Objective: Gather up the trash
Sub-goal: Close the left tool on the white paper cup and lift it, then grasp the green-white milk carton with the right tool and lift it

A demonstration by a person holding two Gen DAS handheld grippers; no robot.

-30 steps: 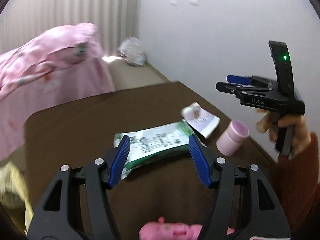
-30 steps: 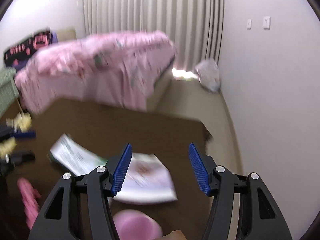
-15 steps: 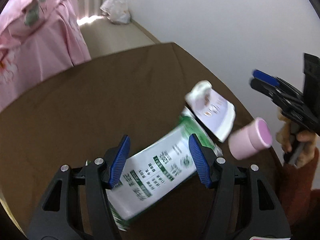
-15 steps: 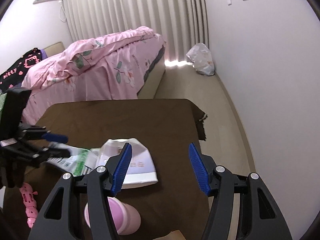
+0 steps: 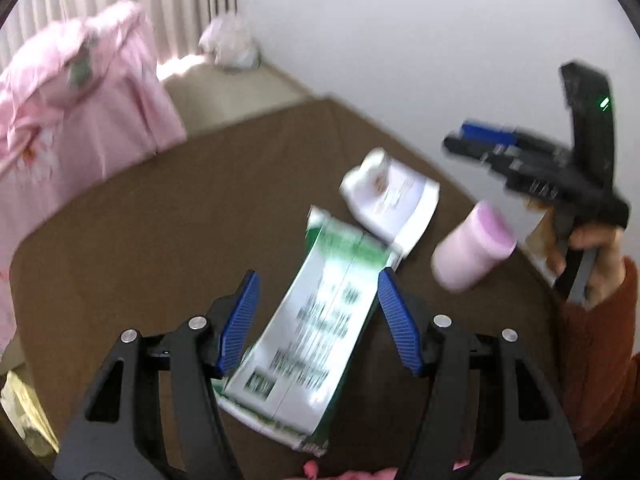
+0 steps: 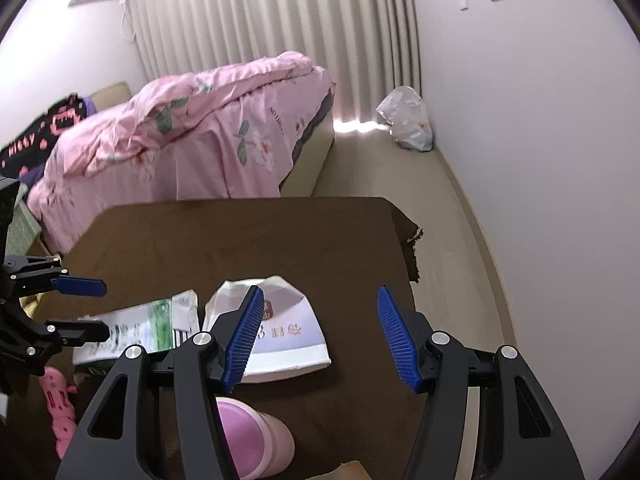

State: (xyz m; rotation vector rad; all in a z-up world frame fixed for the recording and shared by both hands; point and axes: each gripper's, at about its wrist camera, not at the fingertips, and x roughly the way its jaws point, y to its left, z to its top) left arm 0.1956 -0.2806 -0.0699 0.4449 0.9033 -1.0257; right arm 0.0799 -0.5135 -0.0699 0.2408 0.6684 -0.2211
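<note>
Your left tongs (image 5: 318,322) stand wide open above the green-and-white wrapper (image 5: 316,332), which lies flat on the brown desk (image 5: 160,240). The wrapper shows between the blue pads, but neither pad presses on it; nothing is held.

Your right tongs (image 6: 320,334) are also wide open and empty. They hang over the white-and-purple packet (image 6: 286,340), which lies on the desk just beside the green-and-white wrapper, their edges touching or overlapping. The left pad covers part of the packet in the right wrist view; whether it touches the packet cannot be told.

A pink cup (image 5: 474,252) lies on its side near the packet, close under the right tongs. A pink toy (image 6: 60,408) sits at the near edge of the desk.

Risks, as judged from this position:
- The wrapper is flat and thin. Closing from above may slide the pads over the film and catch nothing, or pinch the desk cloth with it.
- The wrapper is wider than it looks along its length; a grip across the long axis may crumple it and push it into the packet.
- The two pieces touch, so lifting one may drag the other off the desk.
- The cup could roll if the right tongs knock it.
- Both tongs work close together and could collide.
</note>
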